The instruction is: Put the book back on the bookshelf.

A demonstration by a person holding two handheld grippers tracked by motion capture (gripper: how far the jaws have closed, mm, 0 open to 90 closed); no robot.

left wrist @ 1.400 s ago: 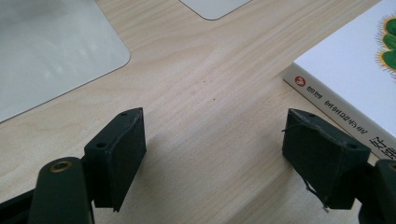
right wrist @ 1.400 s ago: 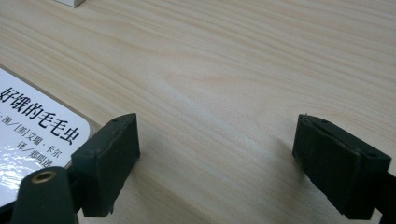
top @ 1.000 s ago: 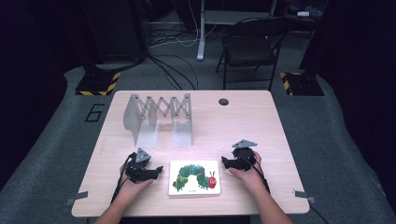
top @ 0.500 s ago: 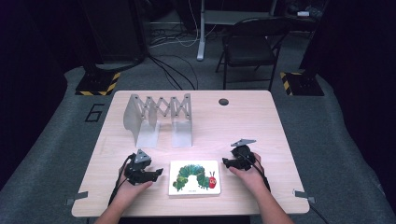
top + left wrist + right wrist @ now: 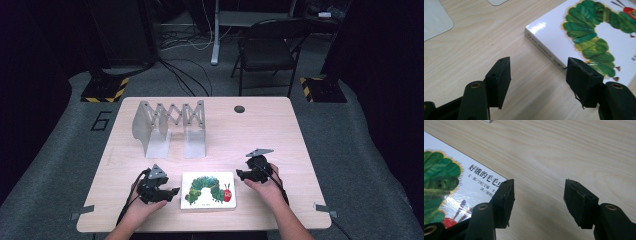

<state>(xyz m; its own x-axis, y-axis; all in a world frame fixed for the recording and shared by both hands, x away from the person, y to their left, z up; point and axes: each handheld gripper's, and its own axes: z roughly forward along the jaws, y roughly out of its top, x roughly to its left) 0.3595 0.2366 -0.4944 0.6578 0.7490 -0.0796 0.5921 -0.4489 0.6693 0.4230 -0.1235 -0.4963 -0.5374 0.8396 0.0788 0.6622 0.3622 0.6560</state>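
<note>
Noted both tools, left (image 5: pixel 172 191) and right (image 5: pixel 240 174), open, flanking flat white caterpillar-cover book (image 5: pixel 208 189); advised pinching spine edge squarely.

Wooden table (image 5: pixel 280 135): picture book (image 5: pixel 208 190) (near edge), metal bookend rack (image 5: pixel 170 127).

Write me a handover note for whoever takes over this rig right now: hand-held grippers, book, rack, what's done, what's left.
Left hand-held gripper: open, empty, just off the picture book's left edge.
Right hand-held gripper: open, empty, at the book's upper right corner.
Book: flat, cover up, at the near edge of the table.
Metal expanding book rack: behind the book, slots empty.
Done: nothing gripped so far.
Left: probably grip the book and stand it in the rack.
</note>
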